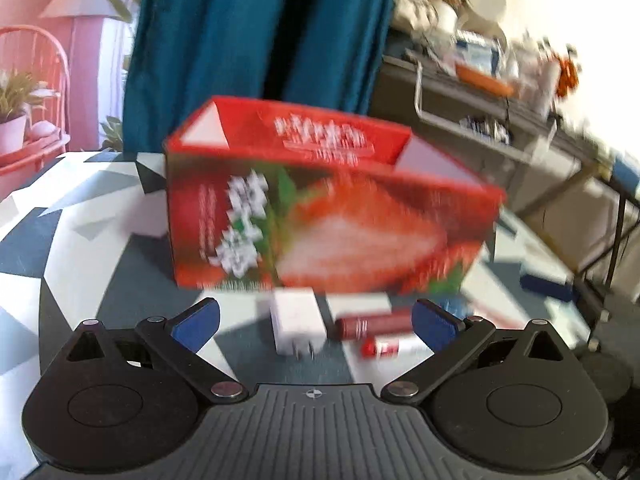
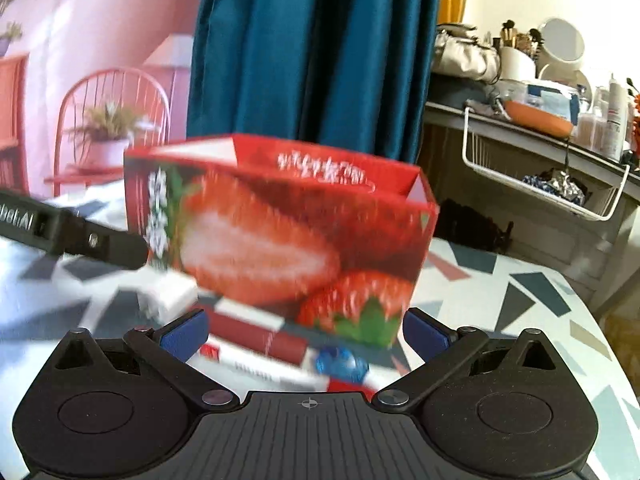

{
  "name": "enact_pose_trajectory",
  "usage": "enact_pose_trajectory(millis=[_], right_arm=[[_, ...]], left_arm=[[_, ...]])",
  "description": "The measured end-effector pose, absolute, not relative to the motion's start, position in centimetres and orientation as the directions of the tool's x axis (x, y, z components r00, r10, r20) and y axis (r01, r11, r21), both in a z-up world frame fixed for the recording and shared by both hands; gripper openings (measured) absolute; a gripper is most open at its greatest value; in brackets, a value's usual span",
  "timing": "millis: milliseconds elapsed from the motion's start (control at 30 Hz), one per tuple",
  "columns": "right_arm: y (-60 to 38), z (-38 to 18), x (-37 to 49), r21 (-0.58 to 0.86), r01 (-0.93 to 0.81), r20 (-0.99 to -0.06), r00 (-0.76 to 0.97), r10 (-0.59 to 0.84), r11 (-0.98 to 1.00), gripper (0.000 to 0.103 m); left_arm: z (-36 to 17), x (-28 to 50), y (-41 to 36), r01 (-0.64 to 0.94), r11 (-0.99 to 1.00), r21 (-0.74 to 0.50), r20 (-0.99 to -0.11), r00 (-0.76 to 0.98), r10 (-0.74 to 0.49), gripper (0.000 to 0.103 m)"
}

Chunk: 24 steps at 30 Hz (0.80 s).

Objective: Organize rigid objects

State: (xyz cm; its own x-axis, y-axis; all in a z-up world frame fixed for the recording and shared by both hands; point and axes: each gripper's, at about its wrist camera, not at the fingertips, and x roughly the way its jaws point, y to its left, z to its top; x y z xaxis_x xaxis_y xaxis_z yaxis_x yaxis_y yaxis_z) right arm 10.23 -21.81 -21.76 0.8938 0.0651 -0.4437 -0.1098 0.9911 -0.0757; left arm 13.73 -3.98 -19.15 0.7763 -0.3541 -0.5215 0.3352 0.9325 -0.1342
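On the patterned table (image 1: pixel 80 264) stands an open red box (image 1: pixel 328 216), with a white charger (image 1: pixel 298 326) and red tubes (image 1: pixel 372 326) lying in front. Both grippers, left (image 1: pixel 316 318) and right (image 2: pixel 304 332), face it with jaws spread, gripping nothing.

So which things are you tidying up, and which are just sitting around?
For the tidying:
- strawberry box, open at the top
- white plug
- red tubes
- blue thing, too blurry to name

Just sitting around:
- blue curtain
- wire basket
- round mirror
- patterned table
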Motion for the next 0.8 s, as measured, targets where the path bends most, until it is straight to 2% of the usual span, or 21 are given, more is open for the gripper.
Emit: enact_pose_trajectory(millis=[67,233,433,800], right_arm=[[-22.0,-22.4,10.1,-0.064,-0.107,-0.456,0.888,0.066,0.992,0.102],[-23.0,-23.4,10.3,-0.018,-0.051,-0.468,0.883,0.036,0.999,0.1],[-23.6,-24.0,11.6,0.002,-0.047,-0.526,0.85,0.041,0.999,0.1],[-25.5,-25.4,14.0,0.132,0.001,-0.645,0.759,0.085,0.991,0.1]], left_arm=[[-19.6,13.7,-4.6,0.352,0.931,-0.098,-0.534,0.771,-0.347,0.102],[-20.6,13.7,-4.8,0.354,0.929,-0.104,-0.539,0.765,-0.352,0.102],[-22.1,14.4,-4.6,0.338,0.933,-0.124,-0.559,0.753,-0.347,0.102],[-23.7,15.8,-5.3,0.32,0.941,-0.106,-0.619,0.72,-0.314,0.102]])
